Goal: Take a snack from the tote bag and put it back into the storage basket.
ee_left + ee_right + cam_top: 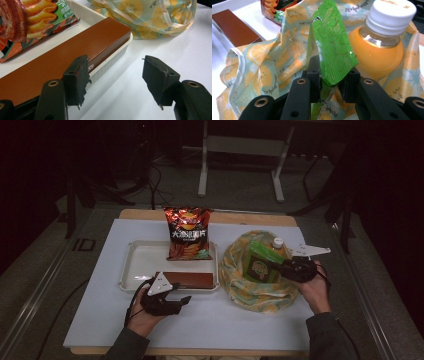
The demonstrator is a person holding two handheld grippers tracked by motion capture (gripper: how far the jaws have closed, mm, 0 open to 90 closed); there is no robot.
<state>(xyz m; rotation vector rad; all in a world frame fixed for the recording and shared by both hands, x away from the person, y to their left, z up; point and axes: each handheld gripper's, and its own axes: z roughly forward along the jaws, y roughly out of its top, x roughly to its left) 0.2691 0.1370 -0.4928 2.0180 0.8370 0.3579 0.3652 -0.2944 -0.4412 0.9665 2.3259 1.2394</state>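
From the high view, my right gripper (286, 268) pinches the green packet (262, 264) at its right end, over the open yellow fruit-print bag (250, 292). The packet's long axis runs from lower right to upper left, tilted, its free end aimed toward the tray (131, 265). The orange bottle (278, 243) stands in the bag just behind it. My left gripper (182, 301) rests on the white table (225, 320) in front of the tray, just beside the brown box (187, 279).

In the left gripper view, my fingers (76, 77) stand spread apart with nothing between them; the left one hangs over the brown box's near edge, the other over bare table.

In the right gripper view, my jaws are clenched on the packet's lower corner, and the packet rises upright and away from me, its sealed edge uppermost. I judge the hold thin: a slick foil corner could slide out if I swing it quickly. The bag's soft fabric bunches close round my fingers (314, 72) and could get caught and dragged up with the packet. The bottle stands close by; a sideways sweep might knock it over.
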